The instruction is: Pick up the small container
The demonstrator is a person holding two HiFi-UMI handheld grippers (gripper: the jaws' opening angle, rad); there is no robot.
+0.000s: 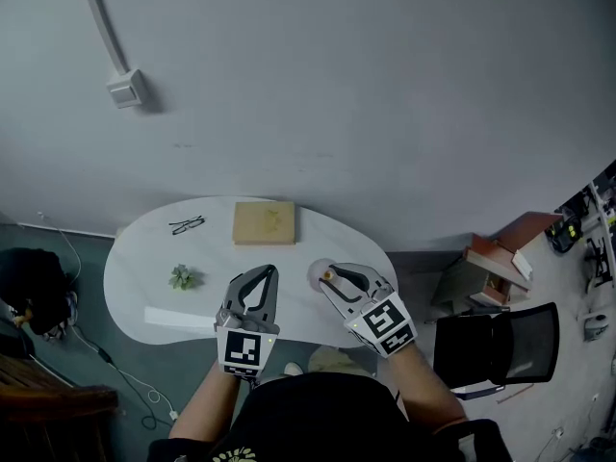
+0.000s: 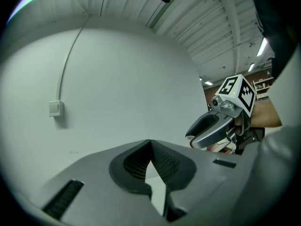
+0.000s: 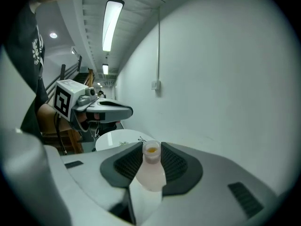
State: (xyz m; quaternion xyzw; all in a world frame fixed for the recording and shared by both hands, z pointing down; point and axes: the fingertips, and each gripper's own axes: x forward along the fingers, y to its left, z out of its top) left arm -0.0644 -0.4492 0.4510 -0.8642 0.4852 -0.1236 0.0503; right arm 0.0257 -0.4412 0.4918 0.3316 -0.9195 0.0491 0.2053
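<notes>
The small container (image 1: 318,277) is a pale translucent bottle with something orange at its mouth. My right gripper (image 1: 332,276) is shut on it and holds it above the right end of the white table (image 1: 144,258). In the right gripper view the container (image 3: 151,173) stands upright between the dark ribbed pads (image 3: 176,166), with the right gripper (image 3: 151,150) closed round its neck. My left gripper (image 1: 262,275) hovers beside it to the left, its jaws shut with nothing between them. In the left gripper view the left gripper (image 2: 150,142) has its tips touching, and the right gripper (image 2: 211,128) shows at the right.
On the table lie a wooden box (image 1: 264,222), a pair of glasses (image 1: 187,224), a small green plant (image 1: 183,277) and a white strip (image 1: 178,318). A black chair (image 1: 496,345) stands at the right. Cables run over the floor at the left.
</notes>
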